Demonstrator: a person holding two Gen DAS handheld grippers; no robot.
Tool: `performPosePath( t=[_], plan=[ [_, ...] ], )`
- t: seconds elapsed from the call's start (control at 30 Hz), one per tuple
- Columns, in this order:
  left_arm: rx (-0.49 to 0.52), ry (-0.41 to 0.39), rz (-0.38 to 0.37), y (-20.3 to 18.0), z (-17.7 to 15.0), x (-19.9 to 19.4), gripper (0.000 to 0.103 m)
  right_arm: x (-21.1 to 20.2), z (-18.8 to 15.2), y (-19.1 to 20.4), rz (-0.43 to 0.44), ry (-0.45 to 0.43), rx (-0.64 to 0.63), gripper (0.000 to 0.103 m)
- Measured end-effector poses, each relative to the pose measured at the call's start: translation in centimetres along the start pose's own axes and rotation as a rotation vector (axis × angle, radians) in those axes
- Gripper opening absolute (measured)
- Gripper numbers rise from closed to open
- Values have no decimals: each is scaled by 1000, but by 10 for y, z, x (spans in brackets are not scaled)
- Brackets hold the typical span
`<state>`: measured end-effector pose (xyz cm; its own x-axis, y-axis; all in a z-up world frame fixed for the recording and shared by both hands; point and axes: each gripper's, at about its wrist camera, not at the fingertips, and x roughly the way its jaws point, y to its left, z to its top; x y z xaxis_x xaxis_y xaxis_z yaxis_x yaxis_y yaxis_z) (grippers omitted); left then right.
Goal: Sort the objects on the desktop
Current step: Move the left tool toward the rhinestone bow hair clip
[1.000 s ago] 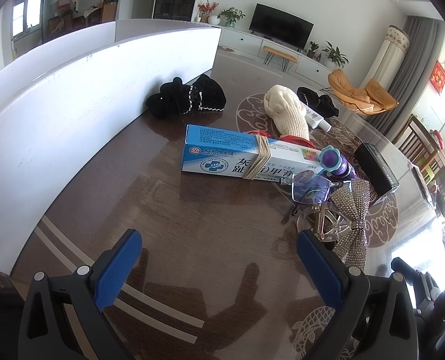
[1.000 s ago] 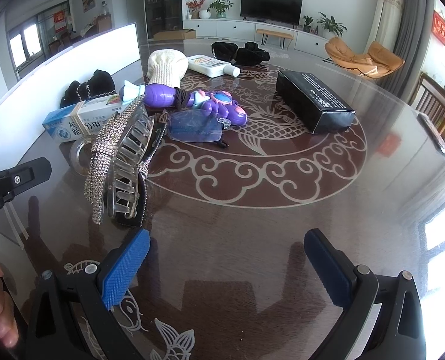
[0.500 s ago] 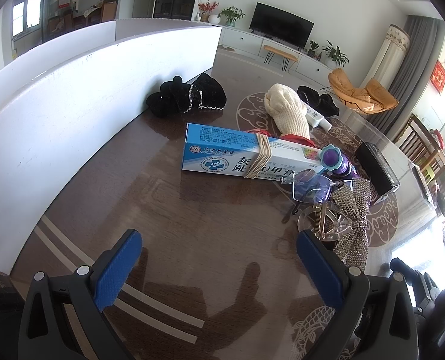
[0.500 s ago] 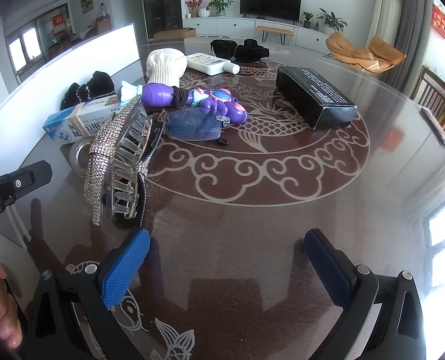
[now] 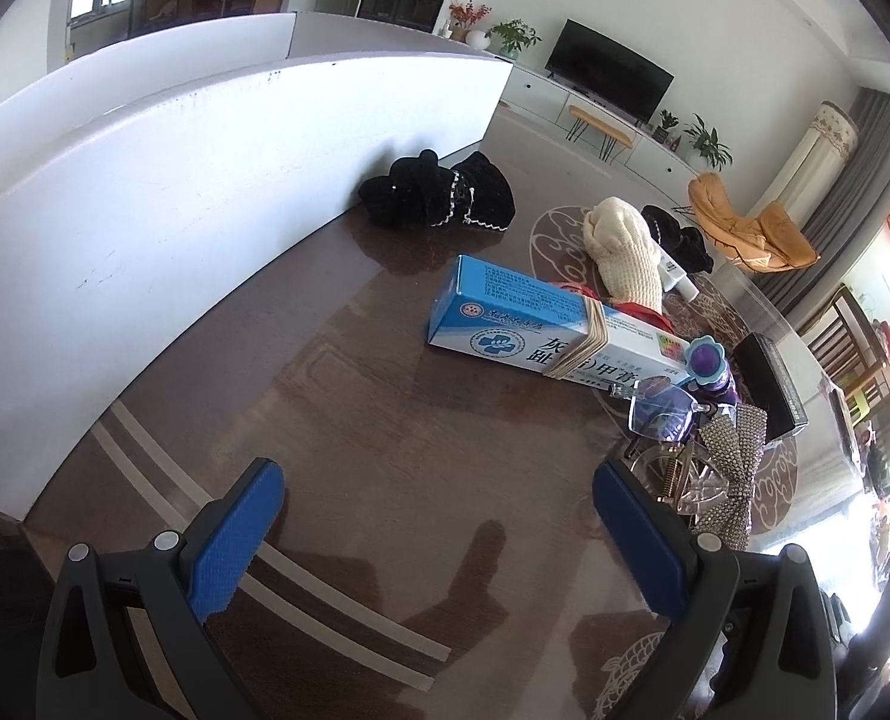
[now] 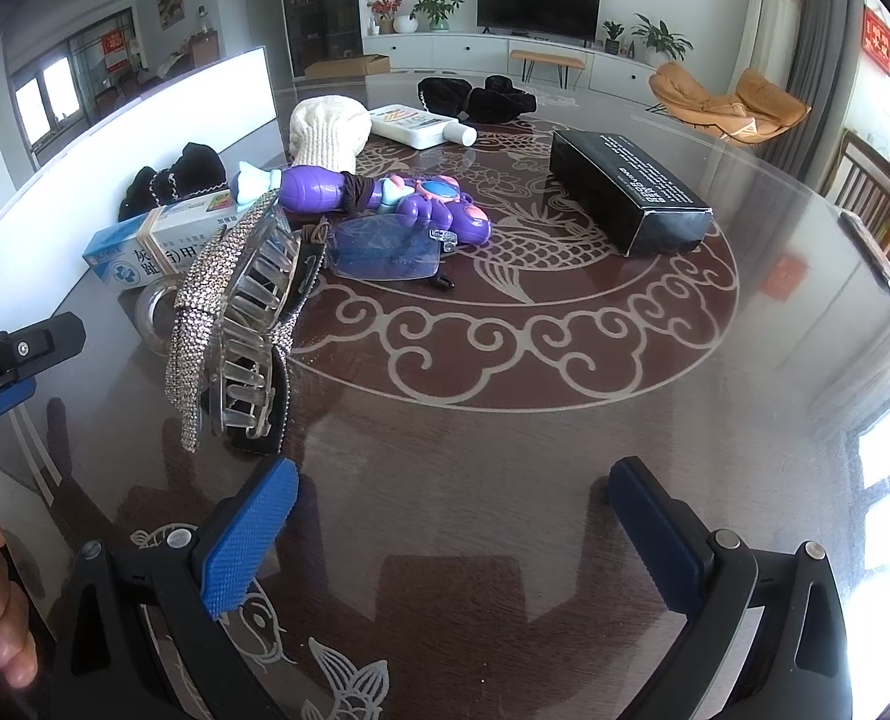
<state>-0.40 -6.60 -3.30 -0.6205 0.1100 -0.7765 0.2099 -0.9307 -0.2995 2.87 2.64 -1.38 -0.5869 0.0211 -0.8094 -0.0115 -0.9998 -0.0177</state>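
Loose objects lie on a dark round table (image 6: 505, 480). A blue and white ointment box (image 5: 541, 330) bound with a rubber band lies ahead of my left gripper (image 5: 438, 516), which is open and empty above bare table. A rhinestone hair claw (image 6: 240, 312) lies just ahead-left of my right gripper (image 6: 457, 516), also open and empty. Behind the claw are glasses (image 6: 384, 252), a purple toy (image 6: 384, 198), a cream knit glove (image 6: 327, 126), a white tube (image 6: 420, 126) and a black box (image 6: 625, 192).
A white board (image 5: 144, 180) stands along the table's left side. Black fabric items lie by the board (image 5: 438, 198) and at the far edge (image 6: 475, 99). A clear tape ring (image 6: 153, 312) sits beside the claw. The left gripper's body shows at left (image 6: 18, 354).
Both grippers have barely shifted; the views are nearly the same. Nothing was taken hold of or moved on the table.
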Motion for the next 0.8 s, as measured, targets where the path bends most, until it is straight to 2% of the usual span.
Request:
performPosePath(
  t=[0.17,0.27,0.37,0.43,0.53,0.67,0.7,0.8],
  plan=[
    [-55,7,-9,11,0,-2,103,-2,2,0,2,18,-6,103],
    [-72,-5,-10,14,0,-4,103,-27,3,1,35,-89,-12,103],
    [-51,-9,-6,10,1,-3,103,-35,18,4,-95,-139,-5,103],
    [-17,-19,-13,3,0,-5,103,-21,31,1,-129,-89,23,103],
    [48,-52,-26,-8,-2,-13,103,5,43,6,-24,-2,41,103],
    [90,-75,-38,-15,-3,-19,103,16,53,38,153,25,-54,103],
    [88,-71,-42,-14,-3,-18,103,16,54,41,163,26,-72,103],
    [79,-46,-55,-13,-2,-13,103,17,52,38,105,34,-114,103]
  ],
)
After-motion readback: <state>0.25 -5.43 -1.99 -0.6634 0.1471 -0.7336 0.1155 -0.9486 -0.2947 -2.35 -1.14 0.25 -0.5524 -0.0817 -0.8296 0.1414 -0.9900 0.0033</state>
